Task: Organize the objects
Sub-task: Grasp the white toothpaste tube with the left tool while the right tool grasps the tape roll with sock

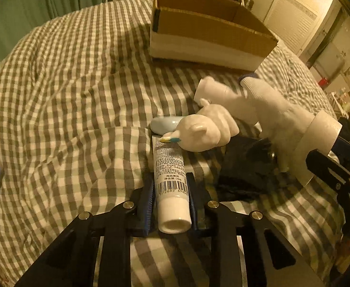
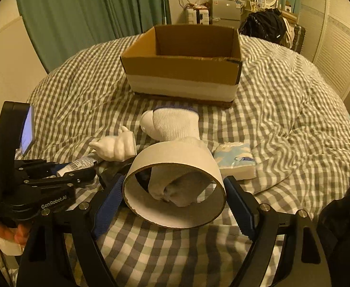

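Grippers: two, both black with blue pads.
Left gripper (image 1: 172,205): pinching one white tube (image 1: 171,184), cap end toward the camera, barcode and small print on its side, lying on the bedcover.
Right gripper (image 2: 175,205): fingers on either side of one white tape roll (image 2: 175,186); whether they press it, I cannot tell.
Sock (image 2: 175,126): one, white ribbed with a dark cuff, draped over the roll, its toe inside the ring.
Figurine (image 1: 203,129): one, glossy white, animal-shaped, resting on the tube's far end.
Tissue pack (image 2: 234,161): one, pale blue and white, just right of the roll.
Box (image 2: 182,71): one open cardboard box, white band round its base, beyond the other things.
Bedcover (image 1: 67,107): grey and white checks, rumpled, under everything.
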`<state>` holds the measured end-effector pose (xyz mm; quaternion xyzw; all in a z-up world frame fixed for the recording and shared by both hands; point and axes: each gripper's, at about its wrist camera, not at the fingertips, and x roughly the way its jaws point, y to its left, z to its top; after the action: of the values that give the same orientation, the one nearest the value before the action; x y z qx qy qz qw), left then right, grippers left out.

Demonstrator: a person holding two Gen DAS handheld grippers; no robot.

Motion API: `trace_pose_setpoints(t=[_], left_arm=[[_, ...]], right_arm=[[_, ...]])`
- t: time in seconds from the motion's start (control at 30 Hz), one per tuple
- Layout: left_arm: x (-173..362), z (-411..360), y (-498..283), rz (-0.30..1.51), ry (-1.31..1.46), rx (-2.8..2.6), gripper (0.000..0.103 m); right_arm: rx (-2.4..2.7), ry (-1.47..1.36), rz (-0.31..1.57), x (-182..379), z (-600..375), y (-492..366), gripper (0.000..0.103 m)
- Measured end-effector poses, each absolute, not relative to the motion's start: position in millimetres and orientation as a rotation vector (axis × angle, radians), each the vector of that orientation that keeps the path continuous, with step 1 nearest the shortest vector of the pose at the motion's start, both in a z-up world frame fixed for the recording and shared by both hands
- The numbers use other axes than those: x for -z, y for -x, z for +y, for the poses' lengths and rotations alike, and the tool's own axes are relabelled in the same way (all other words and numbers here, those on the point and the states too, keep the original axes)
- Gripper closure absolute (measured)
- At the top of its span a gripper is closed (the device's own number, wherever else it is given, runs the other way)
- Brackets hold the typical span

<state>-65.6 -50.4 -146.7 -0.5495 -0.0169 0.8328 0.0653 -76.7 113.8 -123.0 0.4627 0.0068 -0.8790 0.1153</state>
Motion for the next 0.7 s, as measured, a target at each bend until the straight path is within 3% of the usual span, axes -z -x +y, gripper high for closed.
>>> trace_pose_setpoints(t=[0.7], left_arm=[[54,-51,12,-0.018,1.321,-2.700,0.079]], right_arm=[[2.728,-1.073,0.073,44,112,19,0.020]])
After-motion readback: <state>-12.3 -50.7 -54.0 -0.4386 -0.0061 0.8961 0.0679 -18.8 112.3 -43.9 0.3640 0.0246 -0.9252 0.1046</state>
